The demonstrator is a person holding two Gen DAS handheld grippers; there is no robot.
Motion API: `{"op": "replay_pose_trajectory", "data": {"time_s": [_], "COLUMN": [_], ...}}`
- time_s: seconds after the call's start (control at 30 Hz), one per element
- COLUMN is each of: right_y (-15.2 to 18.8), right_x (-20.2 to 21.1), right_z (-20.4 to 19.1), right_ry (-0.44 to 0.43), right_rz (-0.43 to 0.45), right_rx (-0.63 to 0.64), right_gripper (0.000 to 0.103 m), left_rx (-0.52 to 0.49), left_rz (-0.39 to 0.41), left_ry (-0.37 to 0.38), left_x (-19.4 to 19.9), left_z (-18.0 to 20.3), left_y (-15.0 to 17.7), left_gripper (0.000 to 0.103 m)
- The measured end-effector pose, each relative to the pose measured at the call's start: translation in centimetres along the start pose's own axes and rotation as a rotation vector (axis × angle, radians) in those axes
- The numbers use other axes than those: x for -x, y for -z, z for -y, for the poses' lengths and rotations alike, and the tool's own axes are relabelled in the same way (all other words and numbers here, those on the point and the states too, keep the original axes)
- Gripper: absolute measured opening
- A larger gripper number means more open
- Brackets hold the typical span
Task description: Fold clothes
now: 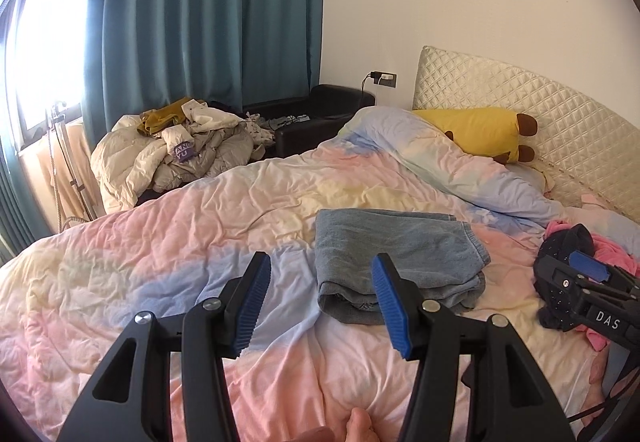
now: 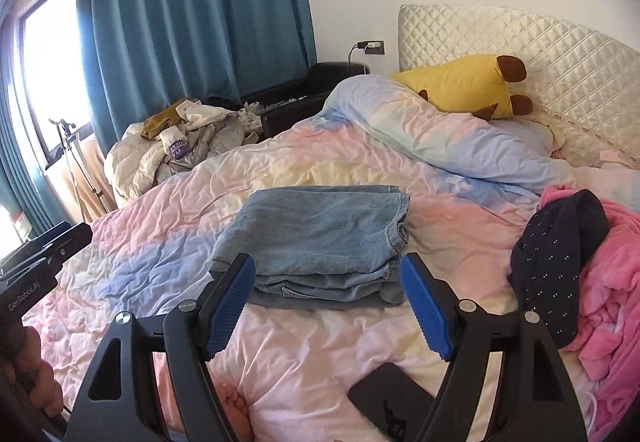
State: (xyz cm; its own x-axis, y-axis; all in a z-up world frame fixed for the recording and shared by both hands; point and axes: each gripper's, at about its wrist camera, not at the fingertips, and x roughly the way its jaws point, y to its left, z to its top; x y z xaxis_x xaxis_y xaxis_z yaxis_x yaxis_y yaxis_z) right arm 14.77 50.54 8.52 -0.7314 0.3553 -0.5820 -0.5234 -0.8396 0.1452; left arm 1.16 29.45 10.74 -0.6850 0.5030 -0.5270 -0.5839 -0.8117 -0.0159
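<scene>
Toes [image 2: 236, 402]: bare, at the bottom edge of both wrist views, resting on the duvet [image 2: 320, 354].

Phone [image 2: 394, 402]: dark, flat on the duvet just ahead of the right gripper [image 2: 330, 308].

Right gripper: fingers spread wide, holding nothing, poised just short of the near edge of the jeans [image 2: 320, 230].

Left gripper [image 1: 322, 306]: fingers likewise spread and empty; in its view the right-hand finger overlaps the near left part of the jeans [image 1: 392, 246], whether touching cannot be told.

Jeans: light blue denim, lying mid-bed as a flat rectangular stack of several layers, folded edges toward the cameras. They already lie as the task wants.

- Handling (judged): fairly heavy, thick, limp but not slippery, not fragile. The stack should hold its shape if lifted by both near corners at once, pinching all layers together. Taking only the top layer would likely unfold it.

Dark dotted garment [image 2: 560, 258]: crumpled, lying on the pink garment [image 2: 612, 282] at the right of the bed; both unfolded. Both look soft and light; the pink one is fleecy and bulky. An edge or hem is the likely hold, though none shows plainly.

Clothes heap [image 2: 176, 146]: beyond the bed, by the curtain [image 2: 192, 26].

Plush [image 2: 468, 86]: yellow, at the headboard.
</scene>
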Motion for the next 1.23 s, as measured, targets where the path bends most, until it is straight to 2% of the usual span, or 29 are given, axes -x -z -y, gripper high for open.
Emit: {"op": "replay_pose_trajectory", "data": {"time_s": [0.13,0.27,0.6,0.83,1.23], "right_y": [1.0,2.2,4.7,5.9,7.3], "right_x": [2.3,4.1,7.7,7.4,6.6], "right_z": [-1.3,-3.0,-7.4,-8.1,-9.1], "right_ry": [0.009,0.002,0.052,0.069,0.084], "right_rz": [0.016,0.015,0.086,0.074,0.047], "right_rx": [-0.006,-0.007,0.071,0.025,0.021], "right_gripper": [0.076,0.076,0.076,0.076,0.076], "left_rx": [-0.005,-0.047,0.009,0.029,0.039], "left_rz": [0.001,0.000,-0.003,-0.002,0.004], "left_ry": [0.026,0.000,-0.010,-0.020,-0.013], "left_x": [1.9,3.6,6.1,7.0,7.1], "left_z": [-1.0,-1.9,-5.7,-7.4,-7.9], "left_y": [1.1,2.6,6.1,7.7,7.8], "left_gripper": [0.054,0.054,0.054,0.054,0.054]}}
